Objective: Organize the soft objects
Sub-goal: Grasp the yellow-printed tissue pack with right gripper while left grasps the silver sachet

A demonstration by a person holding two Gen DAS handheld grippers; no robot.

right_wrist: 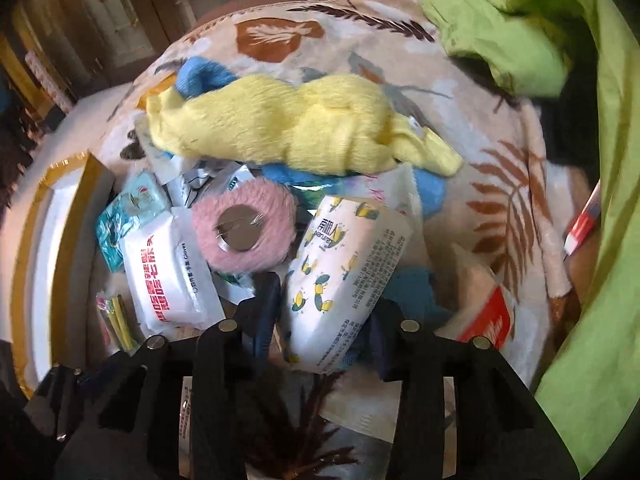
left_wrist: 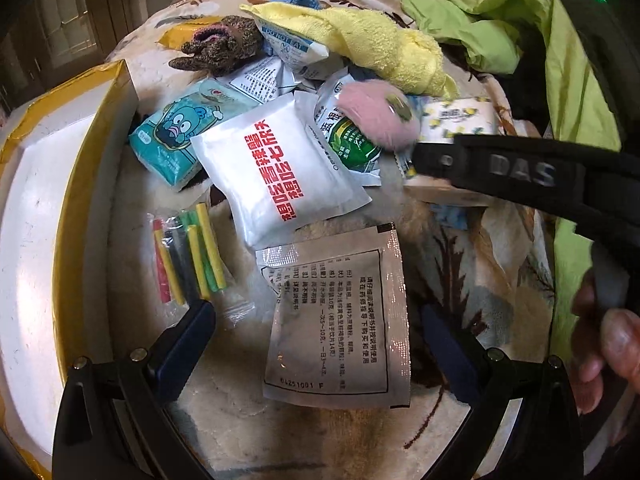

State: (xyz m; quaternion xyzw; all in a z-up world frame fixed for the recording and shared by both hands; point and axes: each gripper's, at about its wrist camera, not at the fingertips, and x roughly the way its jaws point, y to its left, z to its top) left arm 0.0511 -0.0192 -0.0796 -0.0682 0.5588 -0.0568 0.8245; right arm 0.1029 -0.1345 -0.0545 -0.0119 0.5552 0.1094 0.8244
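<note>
Right tool clamped on white lemon-print tissue pack at lower centre, left tool spread open over flat silver foil sachet, pink fluffy ring just left of pack

Yellow towel: crumpled, lying across top of pile on leaf-print blanket.
Blue cloth: partly under towel.
Pink fluffy ring: flat, metal disc at centre, resting on packets.
Lemon-print tissue pack: tilted, between right tongs' fingers.
Brown knitted item: beside packets.
Teal tissue pack: near box.
</note>
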